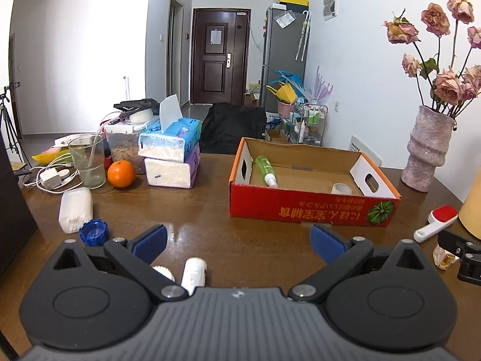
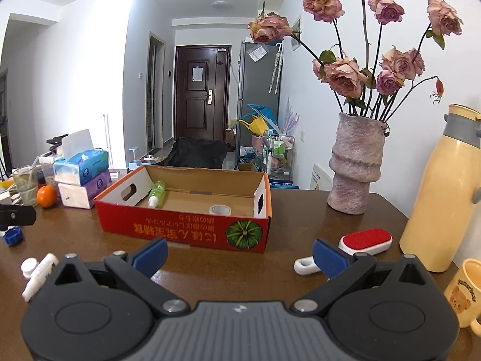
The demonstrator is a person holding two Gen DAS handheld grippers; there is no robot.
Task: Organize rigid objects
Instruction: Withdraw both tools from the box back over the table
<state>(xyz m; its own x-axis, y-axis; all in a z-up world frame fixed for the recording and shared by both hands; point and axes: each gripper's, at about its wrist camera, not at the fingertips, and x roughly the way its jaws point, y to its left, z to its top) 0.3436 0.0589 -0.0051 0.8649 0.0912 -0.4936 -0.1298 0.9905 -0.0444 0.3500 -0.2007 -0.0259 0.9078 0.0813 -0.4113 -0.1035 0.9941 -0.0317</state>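
An open red cardboard box stands on the wooden table and holds a green bottle and a tape roll. My left gripper is open and empty, in front of the box. A small white bottle lies just under its left finger. A white bottle with a blue cap lies to the left. My right gripper is open and empty. A red-and-white lint brush lies by its right finger.
Tissue packs, an orange, a glass and cables stand at the left back. A vase of dried roses, a yellow thermos and a yellow mug stand on the right.
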